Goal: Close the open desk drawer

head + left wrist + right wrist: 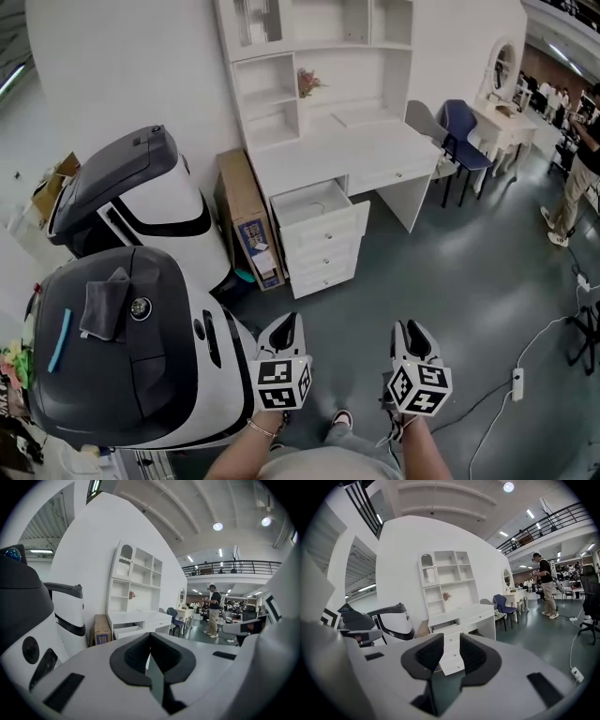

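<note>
The white desk (pixel 328 150) with a shelf hutch stands against the wall ahead. Its top drawer (pixel 314 202) is pulled out and looks empty inside; the two drawers under it are shut. The open drawer (pixel 445 626) also shows in the right gripper view, and more faintly as the drawer (pixel 127 631) in the left gripper view. My left gripper (pixel 289 321) is held low, far short of the desk, its pads meeting at the tips (pixel 150 637), empty. My right gripper (pixel 410 328) is beside it, jaws apart (pixel 451 641) with nothing between them.
Two big white-and-grey machines (pixel 122 356) (pixel 141 197) crowd the left side. A cardboard box (pixel 248 220) leans beside the drawer unit. Blue and grey chairs (pixel 464 131) stand right of the desk. A person (pixel 577 178) stands far right. A power strip (pixel 516 382) lies on the floor.
</note>
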A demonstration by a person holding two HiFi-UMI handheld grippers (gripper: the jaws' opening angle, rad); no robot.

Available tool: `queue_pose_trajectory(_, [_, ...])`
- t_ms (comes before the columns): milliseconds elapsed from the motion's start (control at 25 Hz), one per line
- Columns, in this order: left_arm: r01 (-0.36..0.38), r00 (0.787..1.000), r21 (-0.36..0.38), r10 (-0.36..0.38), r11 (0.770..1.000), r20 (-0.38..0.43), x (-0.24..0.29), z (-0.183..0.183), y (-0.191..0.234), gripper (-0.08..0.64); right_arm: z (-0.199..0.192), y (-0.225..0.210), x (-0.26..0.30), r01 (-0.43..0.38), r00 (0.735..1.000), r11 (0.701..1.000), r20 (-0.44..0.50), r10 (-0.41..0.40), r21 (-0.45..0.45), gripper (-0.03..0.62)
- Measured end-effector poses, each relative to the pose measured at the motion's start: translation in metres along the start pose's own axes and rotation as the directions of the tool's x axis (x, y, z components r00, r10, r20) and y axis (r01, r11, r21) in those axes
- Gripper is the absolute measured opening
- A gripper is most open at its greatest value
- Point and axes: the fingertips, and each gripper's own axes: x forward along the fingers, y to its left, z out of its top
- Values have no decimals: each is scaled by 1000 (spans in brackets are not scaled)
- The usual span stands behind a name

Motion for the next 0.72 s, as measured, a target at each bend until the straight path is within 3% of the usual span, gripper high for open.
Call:
queue_pose_trajectory(240, [-79, 997, -20, 79, 997, -1, 35, 4, -12, 12, 14, -34, 45, -60, 998, 998, -26, 60, -9, 114])
queue_pose_trajectory(720, [-175, 984, -12, 175, 985, -28, 73, 9, 12, 12, 16, -48, 112, -117, 990, 993, -72, 117, 17, 110])
